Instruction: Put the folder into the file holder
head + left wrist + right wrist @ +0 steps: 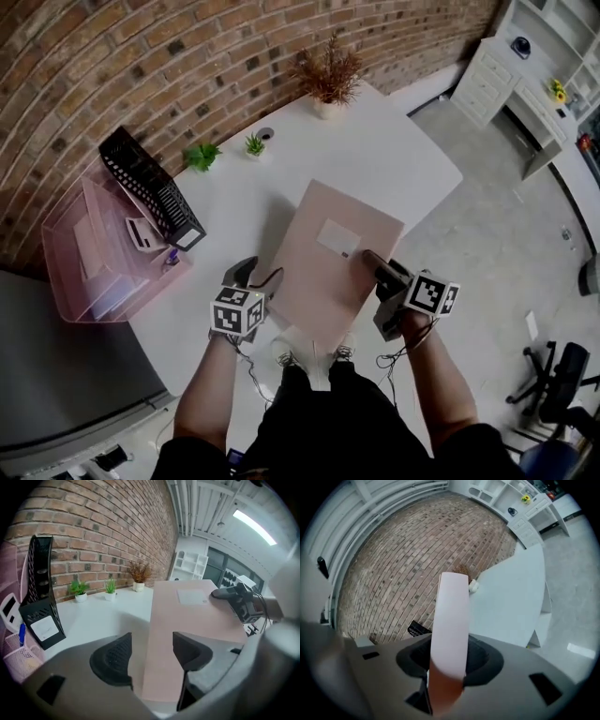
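Two grippers at near end of folder [323, 272]. Right gripper [450, 660]: jaws clamped on folder's right edge, sheet running up between pads. Left gripper [150, 654]: jaws apart, folder's left edge between them, no pad pressing. Folder tilted, seemingly lifted off counter [394, 150]. File holder [150, 187], black mesh, well apart at far left, beside pink tray [75, 272]. Step, likely: pick-up, transfer not yet made. Next: carry folder left, stand it on edge, line it with holder slot.
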Motion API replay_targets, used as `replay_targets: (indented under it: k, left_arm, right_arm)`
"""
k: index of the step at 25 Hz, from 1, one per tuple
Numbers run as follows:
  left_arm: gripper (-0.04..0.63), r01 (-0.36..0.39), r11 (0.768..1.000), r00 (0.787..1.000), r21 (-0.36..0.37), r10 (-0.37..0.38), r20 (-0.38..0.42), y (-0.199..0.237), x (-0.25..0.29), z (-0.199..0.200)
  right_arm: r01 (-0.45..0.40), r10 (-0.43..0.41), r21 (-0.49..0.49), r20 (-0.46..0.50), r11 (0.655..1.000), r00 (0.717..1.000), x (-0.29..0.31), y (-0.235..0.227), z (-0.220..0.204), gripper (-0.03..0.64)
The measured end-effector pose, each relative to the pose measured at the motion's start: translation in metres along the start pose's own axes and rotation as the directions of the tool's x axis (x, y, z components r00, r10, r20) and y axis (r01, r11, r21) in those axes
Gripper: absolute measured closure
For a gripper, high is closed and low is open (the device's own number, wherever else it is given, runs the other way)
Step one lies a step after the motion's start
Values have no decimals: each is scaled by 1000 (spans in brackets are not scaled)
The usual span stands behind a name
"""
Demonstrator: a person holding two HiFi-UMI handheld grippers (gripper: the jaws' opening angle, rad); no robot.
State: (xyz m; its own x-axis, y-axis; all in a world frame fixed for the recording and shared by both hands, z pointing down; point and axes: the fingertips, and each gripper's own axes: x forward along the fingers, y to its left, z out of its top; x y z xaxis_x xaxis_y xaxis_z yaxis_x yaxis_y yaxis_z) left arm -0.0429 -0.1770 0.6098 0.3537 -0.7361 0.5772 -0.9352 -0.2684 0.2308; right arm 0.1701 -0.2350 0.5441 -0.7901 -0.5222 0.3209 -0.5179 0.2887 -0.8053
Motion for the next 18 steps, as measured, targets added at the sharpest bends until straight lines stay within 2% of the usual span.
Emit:
replay_targets:
  k: [3,7,12,18]
  left_arm:
    - [321,-18,1000,998,0,18,65,-7,-17,17]
    - [338,-50,998,984,-41,56,171,-18,-47,40]
    - [431,-116,992,956,-49,125,267,-32,-86,64]
    - [569,-232,971,904,-57,237,356,-39,-133,88]
  right_arm:
    - [-27,28,-107,3,994,1000,-2,23,13,457]
    - [-69,75,-262,11,963,997,-4,55,26,463]
    - [-112,126,-419,5,901,992,-4,95,36,465]
    - [-139,184,-580,19,802,983,2,134,47,465]
